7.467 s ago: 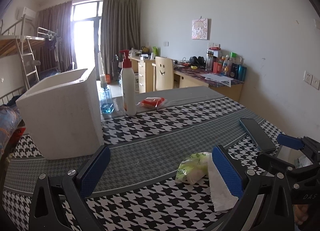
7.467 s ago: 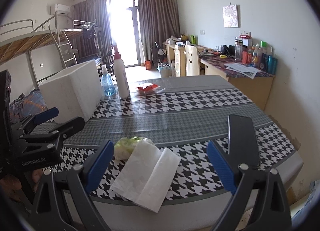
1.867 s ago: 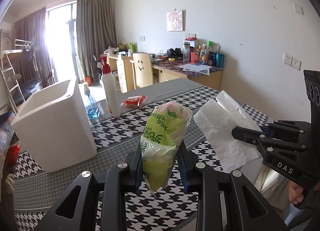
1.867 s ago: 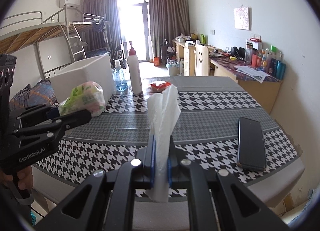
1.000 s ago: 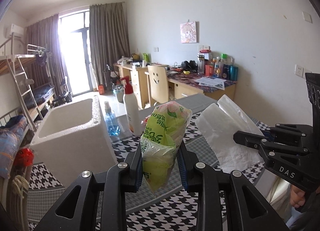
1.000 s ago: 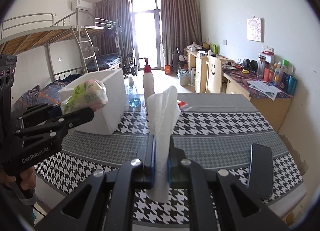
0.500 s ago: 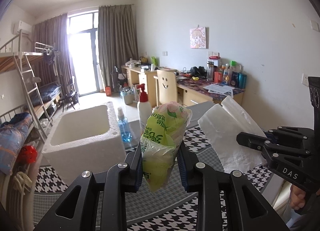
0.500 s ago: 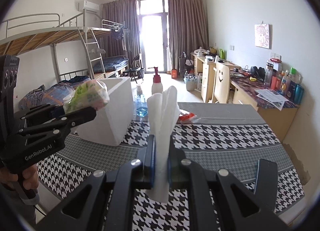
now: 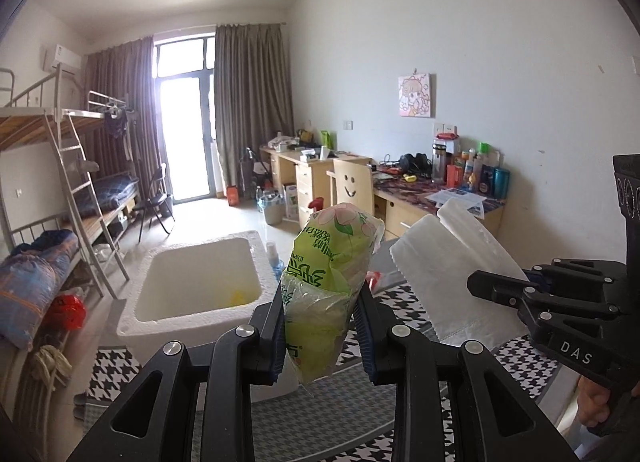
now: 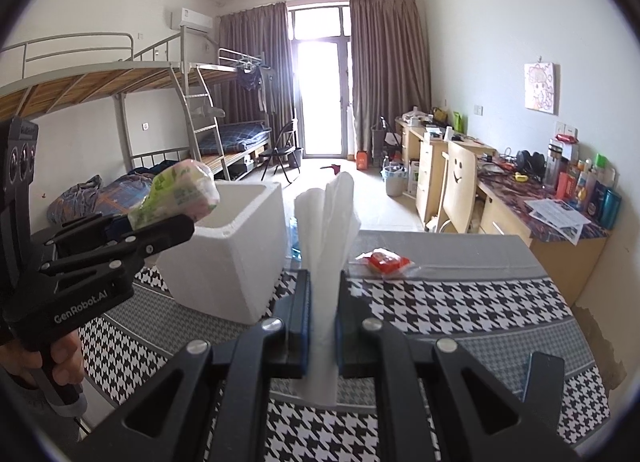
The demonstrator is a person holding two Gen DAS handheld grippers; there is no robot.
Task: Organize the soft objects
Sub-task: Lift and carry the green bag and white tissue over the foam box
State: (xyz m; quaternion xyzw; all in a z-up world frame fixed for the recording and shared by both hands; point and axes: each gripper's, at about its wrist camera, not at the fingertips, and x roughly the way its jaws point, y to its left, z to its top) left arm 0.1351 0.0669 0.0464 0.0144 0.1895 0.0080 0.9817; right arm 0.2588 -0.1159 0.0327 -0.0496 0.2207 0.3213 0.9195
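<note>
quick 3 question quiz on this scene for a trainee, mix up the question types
1. True or false: the left gripper is shut on the green packet.
2. Multiple choice: what does the right gripper hold? A) a phone B) a white tissue C) a spray bottle
3. Fill in: the red snack packet lies on the ___, not in the foam box.

Key
1. True; its pads press the packet on both sides.
2. B; the white tissue stands pinched between its shut pads.
3. Table; the packet rests on the checked cloth to the right of the box in the right wrist view.
</note>
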